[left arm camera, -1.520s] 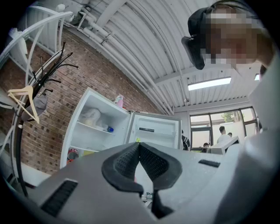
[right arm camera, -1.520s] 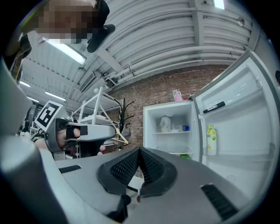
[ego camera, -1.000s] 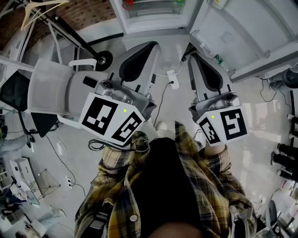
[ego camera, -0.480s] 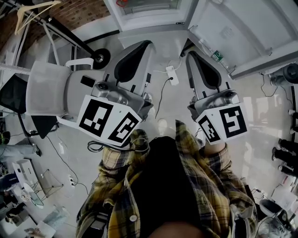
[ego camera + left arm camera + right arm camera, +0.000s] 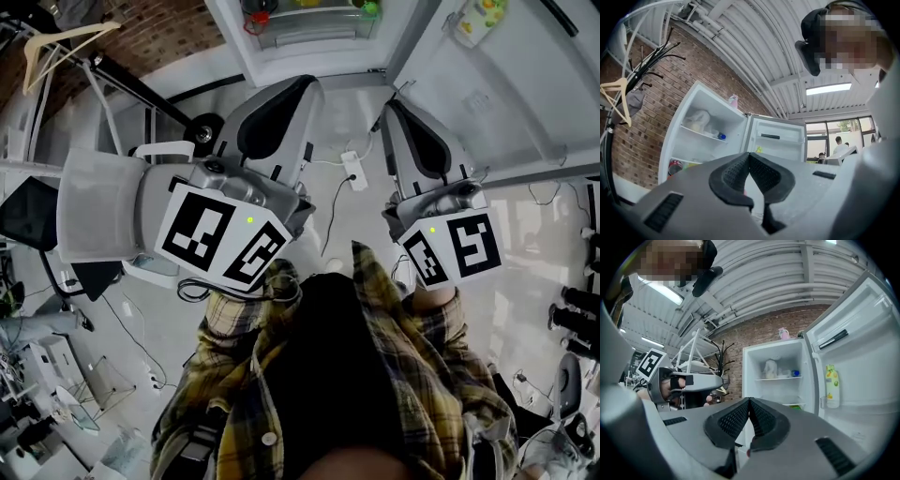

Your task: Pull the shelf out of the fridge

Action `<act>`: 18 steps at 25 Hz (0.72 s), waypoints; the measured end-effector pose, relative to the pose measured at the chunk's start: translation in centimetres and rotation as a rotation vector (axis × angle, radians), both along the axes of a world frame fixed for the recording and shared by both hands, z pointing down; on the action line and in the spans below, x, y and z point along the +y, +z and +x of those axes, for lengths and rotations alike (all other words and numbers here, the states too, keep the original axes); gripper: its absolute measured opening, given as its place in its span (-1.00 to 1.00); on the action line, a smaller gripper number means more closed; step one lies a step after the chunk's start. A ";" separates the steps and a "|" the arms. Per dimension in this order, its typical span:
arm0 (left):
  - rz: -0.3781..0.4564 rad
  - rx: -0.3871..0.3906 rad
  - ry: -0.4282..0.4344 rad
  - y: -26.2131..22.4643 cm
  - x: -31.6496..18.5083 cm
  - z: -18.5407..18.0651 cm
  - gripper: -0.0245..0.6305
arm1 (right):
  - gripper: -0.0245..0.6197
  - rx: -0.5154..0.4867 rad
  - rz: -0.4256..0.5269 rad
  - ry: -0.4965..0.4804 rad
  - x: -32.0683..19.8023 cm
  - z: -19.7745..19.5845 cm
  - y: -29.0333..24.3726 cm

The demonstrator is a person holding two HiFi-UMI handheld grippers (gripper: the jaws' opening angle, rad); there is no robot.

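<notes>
Claws first: open or closed?

— Both closed. The left claw (image 5: 749, 154) has its ribbed pads pressed together with nothing between them. The right claw (image 5: 749, 400) is the same, shut and empty.

And the fridge (image 5: 305, 37)?

— At twelve o'clock in the head view, straight ahead of both claws. Its door (image 5: 862, 366) is swung wide to about one o'clock, and a bottle (image 5: 830, 385) with a fruit label stands in the door rack.

Where is the shelf (image 5: 780, 378)?

— Inside the fridge, lying flat across the upper part of the compartment. A white bag (image 5: 698, 119) and a small blue-capped item (image 5: 721, 137) rest on it. Below it, toward seven o'clock in the left claw's view, sits a red can (image 5: 675, 165).

Is either claw touching it?

— No. Both are well apart from the fridge and point roughly level toward it, side by side. A power strip (image 5: 353, 171) lies on the floor (image 5: 347, 225) between them.

What else is around?

— A brick wall (image 5: 647, 136) runs behind the fridge. At ten o'clock of it stands a coat rack (image 5: 651, 70) with a wooden hanger (image 5: 618, 101). The person's plaid shirt (image 5: 244, 356) fills six o'clock of the head view.
</notes>
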State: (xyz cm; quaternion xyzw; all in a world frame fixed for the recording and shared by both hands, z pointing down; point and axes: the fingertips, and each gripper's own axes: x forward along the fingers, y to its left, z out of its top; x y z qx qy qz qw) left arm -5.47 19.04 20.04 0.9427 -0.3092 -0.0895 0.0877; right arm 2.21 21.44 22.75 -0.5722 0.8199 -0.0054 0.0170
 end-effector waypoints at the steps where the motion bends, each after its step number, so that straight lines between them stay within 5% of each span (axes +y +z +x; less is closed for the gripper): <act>1: 0.000 0.000 0.005 -0.1 -1.0 -0.3 -0.92 | -0.87 -0.002 0.001 0.004 -1.0 -0.3 -0.2; 18: -0.036 -0.005 0.073 1.0 -10.5 -3.8 -0.92 | -0.87 -0.059 -0.041 0.095 -10.1 -2.8 0.6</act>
